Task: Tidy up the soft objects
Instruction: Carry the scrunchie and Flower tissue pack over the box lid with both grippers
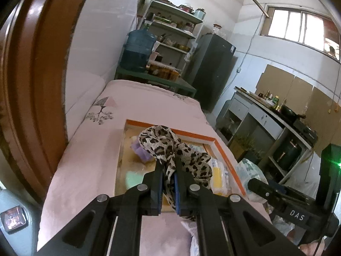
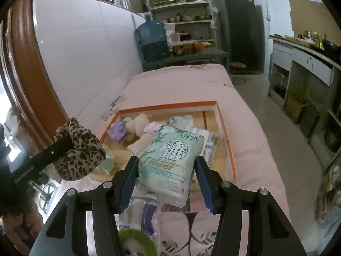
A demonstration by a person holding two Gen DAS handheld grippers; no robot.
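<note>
You have: one leopard scarf (image 1: 170,149), one tissue pack (image 2: 170,162), one plush bear (image 2: 136,125), one purple cloth (image 2: 117,132), one orange-rimmed box (image 2: 170,104), one water jug (image 2: 152,40).

Both grippers, left gripper (image 1: 168,170) and right gripper (image 2: 166,170), are showing matte black linkage arms, silver round pivot screws and ribbed blue pads (image 2: 127,183); white "DAS" lettering is marking the right one's housing.

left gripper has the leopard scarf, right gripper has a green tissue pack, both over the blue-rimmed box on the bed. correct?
One error: the box rim is orange, not blue, as the right wrist view shows. The left gripper does clamp the leopard scarf, and the right gripper holds the green tissue pack.
</note>
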